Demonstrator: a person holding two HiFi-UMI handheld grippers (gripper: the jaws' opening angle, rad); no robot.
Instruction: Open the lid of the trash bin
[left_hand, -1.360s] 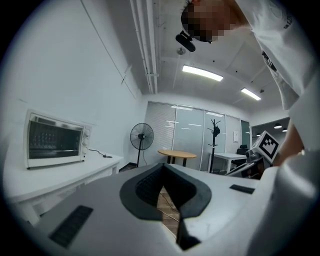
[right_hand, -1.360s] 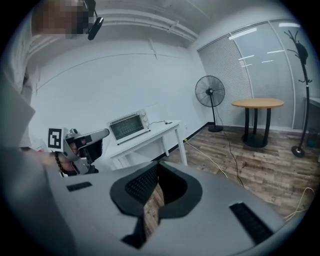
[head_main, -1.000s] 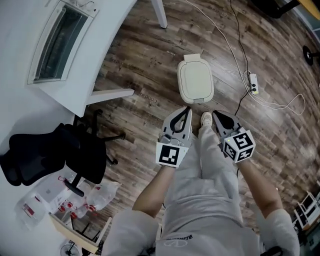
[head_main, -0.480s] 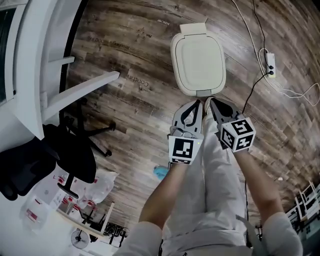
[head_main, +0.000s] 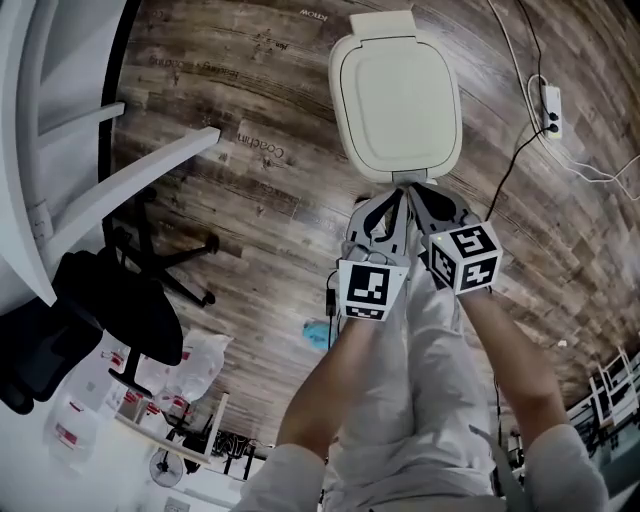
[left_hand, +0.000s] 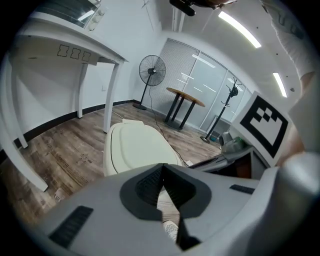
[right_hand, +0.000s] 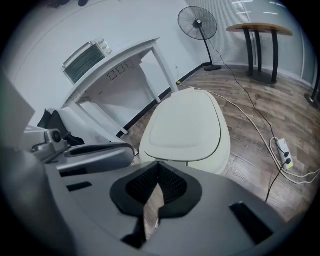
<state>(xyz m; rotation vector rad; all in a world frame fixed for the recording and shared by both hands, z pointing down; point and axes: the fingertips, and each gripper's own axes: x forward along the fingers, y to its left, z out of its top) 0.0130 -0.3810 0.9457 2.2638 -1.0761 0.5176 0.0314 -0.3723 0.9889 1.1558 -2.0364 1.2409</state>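
Head view puts the cream trash bin (head_main: 339, 105) on the floor just ahead, its lid (head_main: 400, 90) down. Left gripper (head_main: 397, 200) and right gripper (head_main: 416, 197) hover clenched and empty near its front edge; best to hook under the lid's front lip, lifting steadily

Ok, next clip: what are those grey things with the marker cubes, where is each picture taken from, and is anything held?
No robot here: a person holds a two-jaw gripper in each hand; the cubes are part of them. The head view looks down from the person's head: the left gripper and right gripper point side by side at the near edge of a cream trash bin on the wooden floor, its lid closed. The other two views come from a camera riding on each gripper, looking along its jaws. Both pairs of jaws are together, holding nothing. A black office chair stands nearby.
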